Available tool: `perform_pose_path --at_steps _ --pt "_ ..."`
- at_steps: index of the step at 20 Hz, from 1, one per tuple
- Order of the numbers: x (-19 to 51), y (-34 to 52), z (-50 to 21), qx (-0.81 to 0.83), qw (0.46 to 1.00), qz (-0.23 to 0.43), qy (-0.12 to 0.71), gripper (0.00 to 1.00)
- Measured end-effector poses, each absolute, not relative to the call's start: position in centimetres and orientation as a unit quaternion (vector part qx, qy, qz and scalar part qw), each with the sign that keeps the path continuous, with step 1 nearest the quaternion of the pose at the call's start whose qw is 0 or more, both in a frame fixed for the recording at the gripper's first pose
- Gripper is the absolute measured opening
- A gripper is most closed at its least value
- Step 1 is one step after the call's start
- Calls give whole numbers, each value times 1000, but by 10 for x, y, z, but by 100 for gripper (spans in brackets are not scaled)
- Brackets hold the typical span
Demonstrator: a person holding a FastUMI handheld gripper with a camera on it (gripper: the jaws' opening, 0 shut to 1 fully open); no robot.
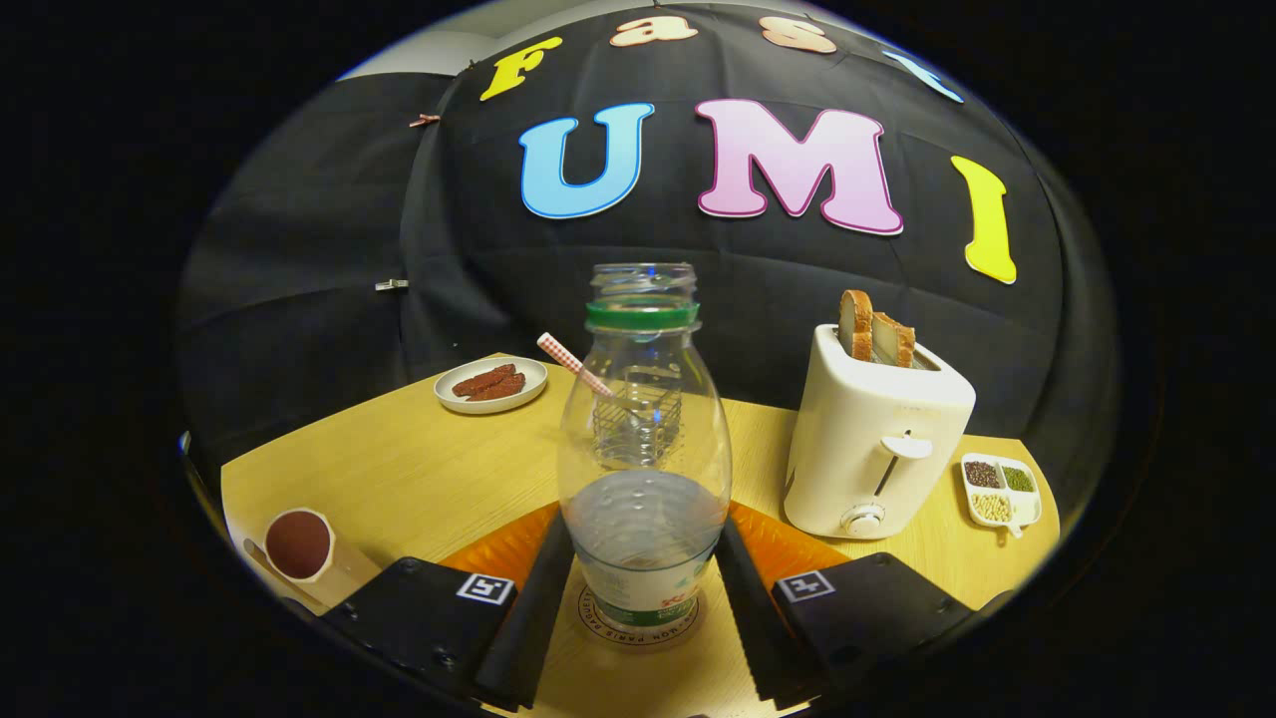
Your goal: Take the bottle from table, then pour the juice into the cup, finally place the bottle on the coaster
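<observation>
A clear plastic bottle (643, 469) with a green neck ring and no cap stands upright on a round printed coaster (638, 630). The coaster lies on an orange mat (788, 553) on the wooden table (399, 469). A little clear liquid fills the bottle's lower part. My gripper (644, 558) has one finger against each side of the bottle's base and is shut on it. Beyond the bottle, seen partly through it, stands a glass cup (638, 414) with a red-and-white checked straw (570, 361) leaning left.
A white toaster (867, 449) with two bread slices stands right of the bottle. Beside it is a small divided dish of grains (1000, 491). A plate of reddish strips (490, 384) sits at the back left, and a wooden cup of brown powder (299, 545) at the near left edge.
</observation>
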State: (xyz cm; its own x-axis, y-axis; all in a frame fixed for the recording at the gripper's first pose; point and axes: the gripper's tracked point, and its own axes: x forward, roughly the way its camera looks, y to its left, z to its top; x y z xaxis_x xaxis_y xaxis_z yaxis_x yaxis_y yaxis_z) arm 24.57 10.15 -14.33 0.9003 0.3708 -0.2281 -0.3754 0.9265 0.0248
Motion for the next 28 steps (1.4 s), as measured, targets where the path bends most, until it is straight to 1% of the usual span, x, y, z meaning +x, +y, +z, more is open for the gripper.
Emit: perform_pose_path --at_steps 1,2,3,11,16,22,26,28 --pt "243 98 -144 -11 975 188 117 84" --pt "243 94 -143 -13 976 184 119 97" --pt "240 90 -141 -12 976 182 121 100" --pt "202 83 -119 -13 972 198 126 99" --pt "175 58 -83 -14 975 193 108 99" --pt "133 -14 -4 -57 988 143 21 98" --pt "84 -47 19 -45 992 115 17 98" --pt "56 -65 27 -38 995 86 13 98"
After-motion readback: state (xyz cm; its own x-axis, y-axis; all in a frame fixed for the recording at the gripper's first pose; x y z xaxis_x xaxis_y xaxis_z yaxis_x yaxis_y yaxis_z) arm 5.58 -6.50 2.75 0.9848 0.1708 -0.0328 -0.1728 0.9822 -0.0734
